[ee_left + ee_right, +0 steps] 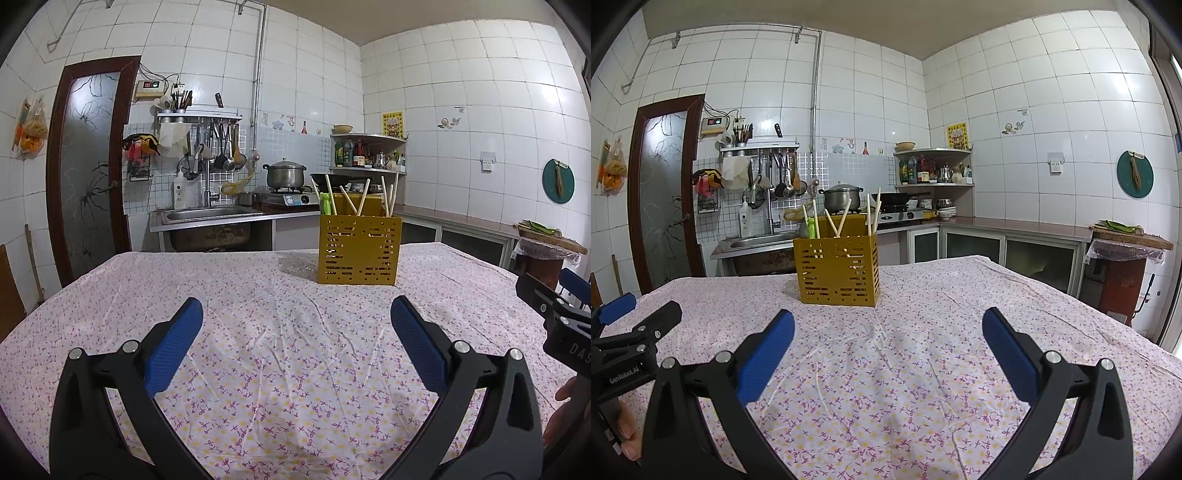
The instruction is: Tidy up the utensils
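White-tiled kitchen behind, with a sink (207, 214), a lidded steel pot (284, 173) on a stove and ladles hanging from a wall rack (199, 117). Nearer, a broad surface (280, 369) draped in a cloth of small purple and yellow flowers. Toward the far edge of that surface, a mustard-yellow slotted utensil holder (360, 249), box-shaped and standing upright; seen right of centre from the left wrist, left of centre from the right wrist (836, 271). Inside it, several pale wooden chopsticks (364, 199), long axes roughly vertical, tips leaning outward in different directions above the rim, plus a green plastic utensil (325, 203) at the left side, also upright. Low in front, the left gripper (295, 332), blue-padded fingers (173, 345) spread wide, holding nothing, hovering above the cloth and well short of the holder. Likewise the right gripper (886, 339), blue fingers (1010, 354) wide apart and empty, aimed toward the holder. On the black body of the left gripper as seen from the right wrist, white lettering "GenRobot.AI"; on the right gripper's body at the edge of the left wrist view, only "DAS" legible.
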### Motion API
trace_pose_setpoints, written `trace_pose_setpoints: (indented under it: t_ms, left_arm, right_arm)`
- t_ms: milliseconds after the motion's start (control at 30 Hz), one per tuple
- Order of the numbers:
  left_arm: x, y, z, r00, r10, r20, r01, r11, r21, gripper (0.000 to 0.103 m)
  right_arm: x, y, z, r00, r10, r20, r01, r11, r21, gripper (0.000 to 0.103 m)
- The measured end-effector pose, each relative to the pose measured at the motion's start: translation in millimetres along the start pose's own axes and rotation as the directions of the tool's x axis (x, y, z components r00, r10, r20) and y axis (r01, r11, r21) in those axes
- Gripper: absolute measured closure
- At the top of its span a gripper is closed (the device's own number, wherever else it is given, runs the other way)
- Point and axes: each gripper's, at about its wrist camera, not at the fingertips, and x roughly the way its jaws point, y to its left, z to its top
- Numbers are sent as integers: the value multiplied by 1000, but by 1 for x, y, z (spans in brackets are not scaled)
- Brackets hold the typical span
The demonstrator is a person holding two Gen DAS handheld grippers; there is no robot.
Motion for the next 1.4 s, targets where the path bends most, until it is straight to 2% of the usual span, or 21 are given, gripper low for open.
trace_pose_setpoints:
  t_ms: [1400]
  left_arm:
    - [-3,-1,0,1000,12,1,-12,1000,5,5]
  right_arm:
    - [-1,2,2,1000,-2,1,2,1000,-12,4]
